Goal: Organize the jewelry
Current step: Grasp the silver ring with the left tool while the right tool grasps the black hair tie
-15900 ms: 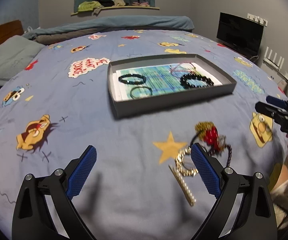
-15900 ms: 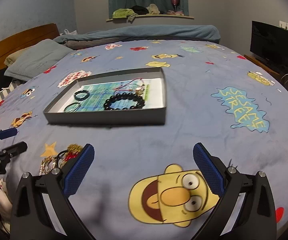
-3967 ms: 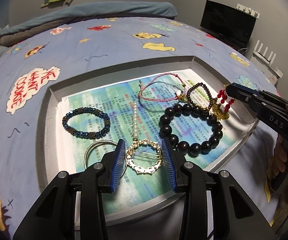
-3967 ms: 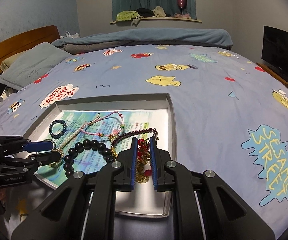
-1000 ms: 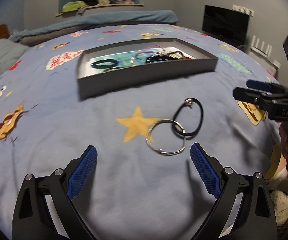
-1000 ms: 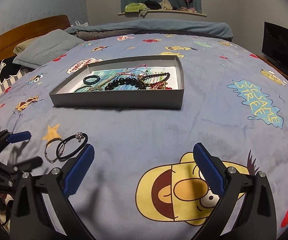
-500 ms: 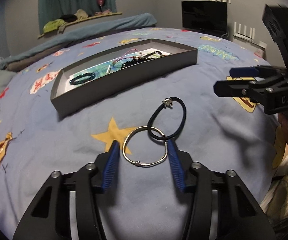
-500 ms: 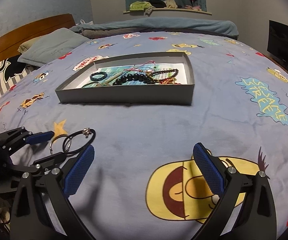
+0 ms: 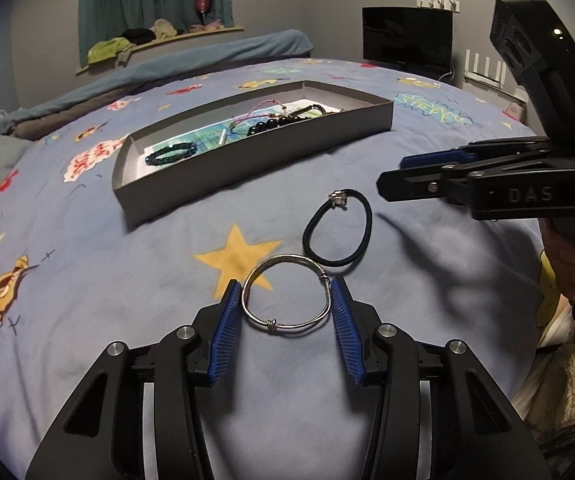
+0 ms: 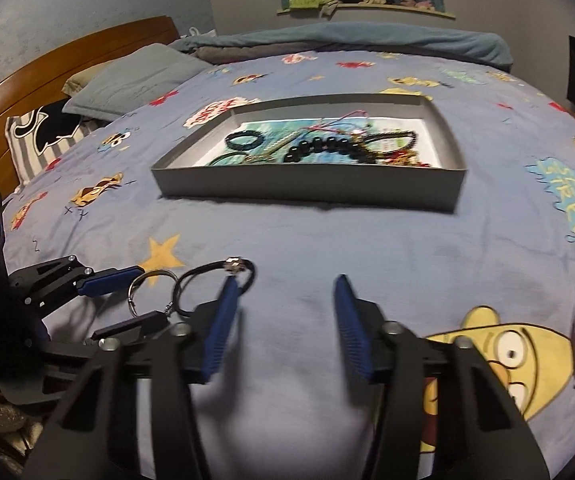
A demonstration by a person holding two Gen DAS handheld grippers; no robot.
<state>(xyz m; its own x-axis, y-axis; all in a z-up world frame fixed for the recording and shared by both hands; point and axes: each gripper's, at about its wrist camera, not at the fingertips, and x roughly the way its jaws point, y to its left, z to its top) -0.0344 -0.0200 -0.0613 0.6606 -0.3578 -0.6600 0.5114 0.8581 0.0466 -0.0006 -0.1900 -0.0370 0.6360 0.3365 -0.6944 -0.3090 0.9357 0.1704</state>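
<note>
A silver wire bangle [image 9: 285,293] lies on the blue bedspread between the blue pads of my left gripper [image 9: 286,300], whose jaws touch its two sides. A black hair tie with a metal charm [image 9: 337,234] lies just beyond, overlapping the bangle's far edge. My right gripper [image 10: 283,300] is partly open above the spread, its left pad [image 10: 223,312] over the hair tie [image 10: 215,280]. The grey tray [image 9: 247,160] holds several bracelets and also shows in the right wrist view [image 10: 307,188].
The right gripper's body and the holding hand [image 9: 527,184] stand to the right of the hair tie. Pillows [image 10: 135,76] and a wooden headboard [image 10: 67,60] are at the far left. A TV [image 9: 407,40] stands past the bed.
My left gripper has moved in and closed from wide open onto the silver bangle. My right gripper has narrowed and shifted left toward the hair tie.
</note>
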